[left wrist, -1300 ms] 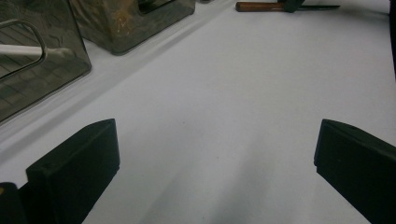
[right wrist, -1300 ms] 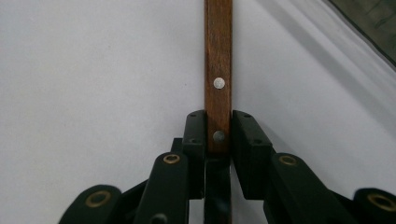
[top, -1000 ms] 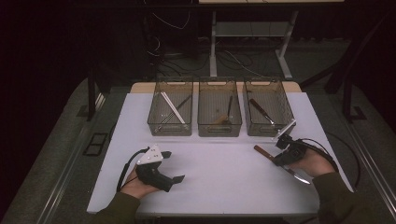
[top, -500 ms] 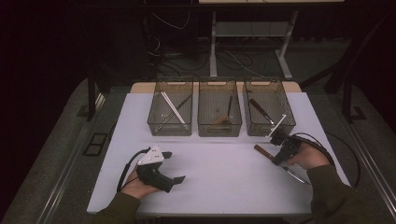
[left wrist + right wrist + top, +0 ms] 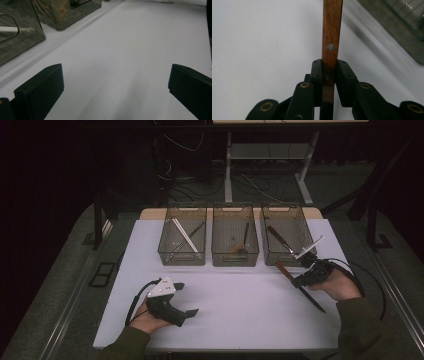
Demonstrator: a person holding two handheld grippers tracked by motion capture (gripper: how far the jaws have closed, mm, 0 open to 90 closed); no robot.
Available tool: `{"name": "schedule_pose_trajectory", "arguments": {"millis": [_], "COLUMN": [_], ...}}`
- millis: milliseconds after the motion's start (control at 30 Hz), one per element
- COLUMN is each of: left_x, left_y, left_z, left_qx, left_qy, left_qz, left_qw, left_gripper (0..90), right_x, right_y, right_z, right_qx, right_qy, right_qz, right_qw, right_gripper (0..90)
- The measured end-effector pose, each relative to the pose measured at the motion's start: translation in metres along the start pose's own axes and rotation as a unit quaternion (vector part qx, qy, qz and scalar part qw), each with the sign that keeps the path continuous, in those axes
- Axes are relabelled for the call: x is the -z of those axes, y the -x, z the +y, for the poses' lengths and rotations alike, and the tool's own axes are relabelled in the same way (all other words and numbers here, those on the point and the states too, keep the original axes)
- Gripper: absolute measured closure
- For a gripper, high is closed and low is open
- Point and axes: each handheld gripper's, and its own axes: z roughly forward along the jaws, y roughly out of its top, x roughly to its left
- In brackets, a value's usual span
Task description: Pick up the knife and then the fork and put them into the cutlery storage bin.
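At right of the frame, the right hand-held gripper (image 5: 305, 270) clamps a wooden-handled knife (image 5: 286, 271) by its handle, its long axis slanting from the right-hand bin (image 5: 285, 232) toward lower right. At lower left, the left hand-held gripper (image 5: 186, 299) rests wide, empty, on the desk (image 5: 240, 305).

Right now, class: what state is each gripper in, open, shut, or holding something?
Left gripper: open, nothing between its jaws, resting on the white table.
Right gripper: shut on the wooden-handled knife.
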Motion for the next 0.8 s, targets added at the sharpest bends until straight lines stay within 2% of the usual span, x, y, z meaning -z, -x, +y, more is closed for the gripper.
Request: {"name": "schedule_pose_trajectory", "arguments": {"millis": [133, 333, 633, 733, 800], "left_x": [0.000, 0.000, 0.000, 0.000, 0.000], "left_y": [0.000, 0.000, 0.001, 0.001, 0.001], "left_z": [0.000, 0.000, 0.000, 0.000, 0.000], "left_qx": [0.000, 0.000, 0.001, 0.000, 0.000], "left_qy": [0.000, 0.000, -0.001, -0.002, -0.002], "left_qz": [0.000, 0.000, -0.001, 0.000, -0.001], "left_qw": [1.0000, 1.0000, 1.0000, 1.0000, 1.0000], "left_gripper": [0.0, 0.0, 0.0, 0.0, 0.0], "right_x": [0.010, 0.023, 0.035, 0.036, 0.037], "right_y": [0.006, 0.013, 0.017, 0.019, 0.019], "right_z": [-0.005, -0.013, -0.018, -0.020, -0.021], "right_qx": [-0.017, -0.033, -0.051, -0.061, -0.067], "right_qy": [0.046, 0.105, 0.189, 0.213, 0.224], "right_qz": [0.010, 0.019, 0.012, 0.024, 0.021], "right_qw": [0.9987, 0.9937, 0.9806, 0.9748, 0.9719], "right_gripper": [77.3, 77.2, 77.2, 77.2, 77.2]}}
